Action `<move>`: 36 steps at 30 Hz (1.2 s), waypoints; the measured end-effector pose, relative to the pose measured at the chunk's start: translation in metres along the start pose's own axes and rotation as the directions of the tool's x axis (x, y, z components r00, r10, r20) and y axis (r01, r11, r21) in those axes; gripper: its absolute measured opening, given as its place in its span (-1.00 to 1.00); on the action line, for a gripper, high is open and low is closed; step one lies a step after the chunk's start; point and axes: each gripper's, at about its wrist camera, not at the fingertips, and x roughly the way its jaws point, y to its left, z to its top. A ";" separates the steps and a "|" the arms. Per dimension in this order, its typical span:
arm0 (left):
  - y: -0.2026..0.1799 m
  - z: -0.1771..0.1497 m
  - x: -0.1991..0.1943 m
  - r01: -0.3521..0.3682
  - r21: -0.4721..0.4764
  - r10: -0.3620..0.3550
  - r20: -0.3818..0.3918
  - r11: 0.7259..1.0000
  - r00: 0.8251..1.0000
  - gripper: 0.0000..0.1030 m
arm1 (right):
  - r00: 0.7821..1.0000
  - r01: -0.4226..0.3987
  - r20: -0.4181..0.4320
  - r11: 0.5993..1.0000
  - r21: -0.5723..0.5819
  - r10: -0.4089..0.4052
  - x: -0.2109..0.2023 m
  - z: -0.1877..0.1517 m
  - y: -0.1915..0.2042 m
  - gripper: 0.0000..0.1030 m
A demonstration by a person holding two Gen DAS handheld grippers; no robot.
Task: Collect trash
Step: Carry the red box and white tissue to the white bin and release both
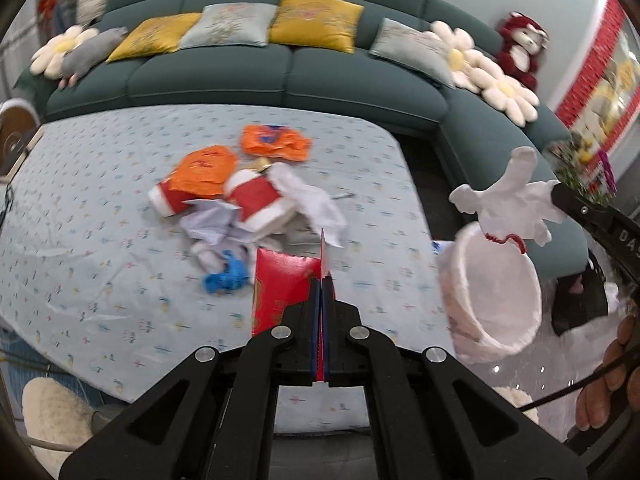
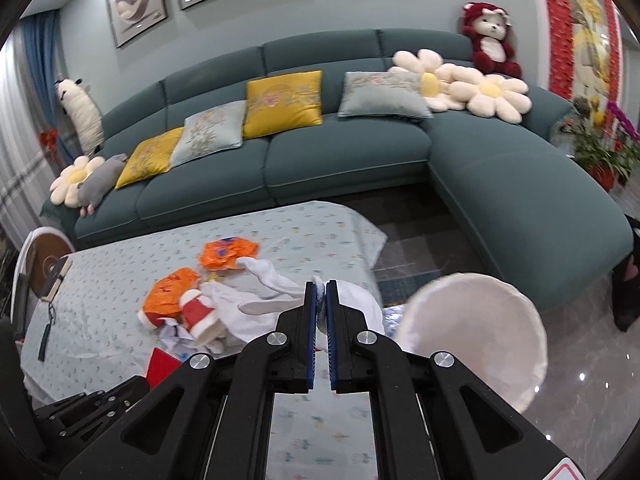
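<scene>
item: trash run, carry step. our left gripper (image 1: 322, 280) has its fingers clamped on a red envelope (image 1: 280, 284), held above the counter (image 1: 100, 200). our right gripper (image 2: 320, 300) has its fingers pinched narrow on a white glove (image 1: 508, 196), which in the left view hangs just over the rim of the bin (image 1: 492, 300). the bin, lined white, sits off the counter's right edge, near the sofa (image 2: 360, 152). still on the counter: orange wrappers (image 1: 276, 142), red-and-white packs (image 1: 256, 196), crumpled paper (image 1: 208, 224), a blue scrap (image 1: 226, 276), all in one pile. step in hand, as we judge it: bringing both loads to the bin. next move calls for the glove centred over the mouth before we let go, then the envelope swung right to follow.
</scene>
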 end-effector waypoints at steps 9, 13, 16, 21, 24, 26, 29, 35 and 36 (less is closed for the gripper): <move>-0.065 -0.007 0.007 0.070 0.097 -0.068 -0.022 0.993 0.997 -0.99 | 0.997 0.076 -0.009 0.994 0.078 -0.075 -0.008 -0.018 -0.065 -0.90; -0.094 -0.007 0.016 0.098 0.136 -0.093 -0.042 0.986 0.995 -0.99 | 0.993 0.117 -0.023 0.987 0.108 -0.115 -0.005 -0.027 -0.092 -0.90; -0.118 -0.006 0.023 0.127 0.168 -0.120 -0.052 0.978 0.991 -0.99 | 0.990 0.137 -0.038 0.981 0.136 -0.133 -0.001 -0.032 -0.111 -0.90; -0.155 -0.004 0.034 0.187 0.209 -0.176 -0.070 0.960 0.982 -0.99 | 0.985 0.168 -0.062 0.972 0.163 -0.160 0.007 -0.041 -0.134 -0.90; -0.174 -0.004 0.044 0.212 0.226 -0.197 -0.090 0.951 0.976 -0.99 | 0.982 0.182 -0.077 0.967 0.180 -0.171 0.013 -0.046 -0.147 -0.90; -0.183 -0.003 0.048 0.230 0.231 -0.212 -0.101 0.945 0.972 -0.99 | 0.981 0.190 -0.084 0.963 0.191 -0.177 0.016 -0.049 -0.155 -0.90; -0.198 -0.002 0.057 0.253 0.242 -0.231 -0.117 0.937 0.966 -0.99 | 0.979 0.197 -0.096 0.959 0.205 -0.180 0.022 -0.051 -0.165 -0.90; -0.221 0.004 0.074 0.288 0.242 -0.258 -0.148 0.927 0.955 -0.99 | 0.976 0.208 -0.107 0.954 0.216 -0.188 0.028 -0.051 -0.176 -0.86; -0.224 0.005 0.076 0.296 0.242 -0.265 -0.151 0.924 0.952 -0.98 | 0.976 0.211 -0.105 0.953 0.218 -0.192 0.028 -0.051 -0.176 -0.83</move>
